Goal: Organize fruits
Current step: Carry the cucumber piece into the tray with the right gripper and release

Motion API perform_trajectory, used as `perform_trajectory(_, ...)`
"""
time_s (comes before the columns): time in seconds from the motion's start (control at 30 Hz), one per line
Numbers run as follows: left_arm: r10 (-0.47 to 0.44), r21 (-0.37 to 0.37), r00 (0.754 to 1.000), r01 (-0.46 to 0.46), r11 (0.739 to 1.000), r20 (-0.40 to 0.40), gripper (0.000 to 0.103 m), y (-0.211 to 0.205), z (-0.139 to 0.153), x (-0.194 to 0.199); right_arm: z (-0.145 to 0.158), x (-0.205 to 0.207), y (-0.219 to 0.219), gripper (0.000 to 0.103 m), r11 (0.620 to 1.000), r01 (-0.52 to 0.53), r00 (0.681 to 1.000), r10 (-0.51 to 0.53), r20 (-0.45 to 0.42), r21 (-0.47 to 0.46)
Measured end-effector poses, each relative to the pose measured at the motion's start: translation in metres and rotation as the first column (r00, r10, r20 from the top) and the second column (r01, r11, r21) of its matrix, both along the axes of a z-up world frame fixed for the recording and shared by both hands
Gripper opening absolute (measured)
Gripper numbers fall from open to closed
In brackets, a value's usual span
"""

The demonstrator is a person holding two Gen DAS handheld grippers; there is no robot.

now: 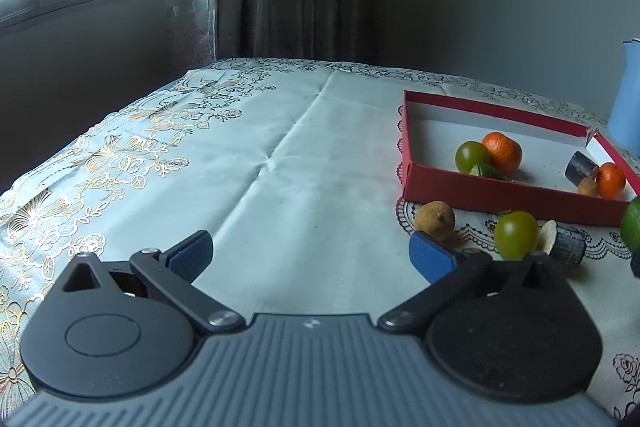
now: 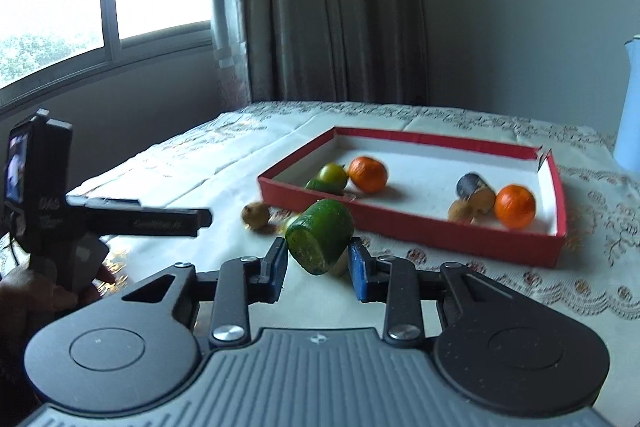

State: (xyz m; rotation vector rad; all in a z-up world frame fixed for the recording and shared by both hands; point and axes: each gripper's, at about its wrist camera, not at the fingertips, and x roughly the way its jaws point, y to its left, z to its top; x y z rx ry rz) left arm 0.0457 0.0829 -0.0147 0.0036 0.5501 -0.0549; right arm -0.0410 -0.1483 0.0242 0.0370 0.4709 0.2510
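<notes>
A red tray on the tablecloth holds two oranges, a green round fruit, a cucumber piece, a dark cut piece and a small brown fruit. My right gripper is shut on a green cucumber piece, held above the cloth in front of the tray. My left gripper is open and empty, low over the cloth left of the tray. Near its right finger lie a brown fruit, a green round fruit and a dark cut piece.
A blue jug stands at the far right behind the tray. Curtains and a window are beyond the table's far edge. The left hand-held gripper shows at the left in the right wrist view. A brown fruit lies before the tray.
</notes>
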Motion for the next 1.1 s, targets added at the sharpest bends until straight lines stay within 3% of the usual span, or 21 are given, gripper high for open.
perform_trajectory(0.27,0.006,0.01,1.0,-0.006,1.0,-0.008,0.103,0.0,-0.001,0.001,0.002,0.059,-0.018,0.032,0.992,0.106,0.994,-0.104,0.039,-0.067)
perform_trajectory(0.67,0.001,0.009,1.0,-0.001,1.0,-0.014,0.103,0.0,-0.002,0.003,-0.03,0.127,-0.027,0.033,0.975,0.184,0.981,-0.19,-0.037,-0.125)
perform_trajectory(0.8,0.003,0.005,1.0,-0.003,1.0,-0.015,0.103,0.001,-0.002,0.003,-0.031,0.126,-0.026,0.038,0.976,0.173,0.981,-0.183,-0.069,-0.133)
perform_trajectory(0.97,0.009,0.004,1.0,-0.009,1.0,-0.01,0.103,0.001,-0.002,0.002,-0.01,0.093,-0.039,0.04,0.986,0.158,0.987,-0.159,-0.013,-0.06)
perform_trajectory(1.1,0.012,0.005,1.0,-0.012,1.0,-0.006,0.103,0.002,-0.001,0.001,-0.005,0.052,-0.058,0.064,0.984,0.171,0.985,-0.17,0.032,-0.056)
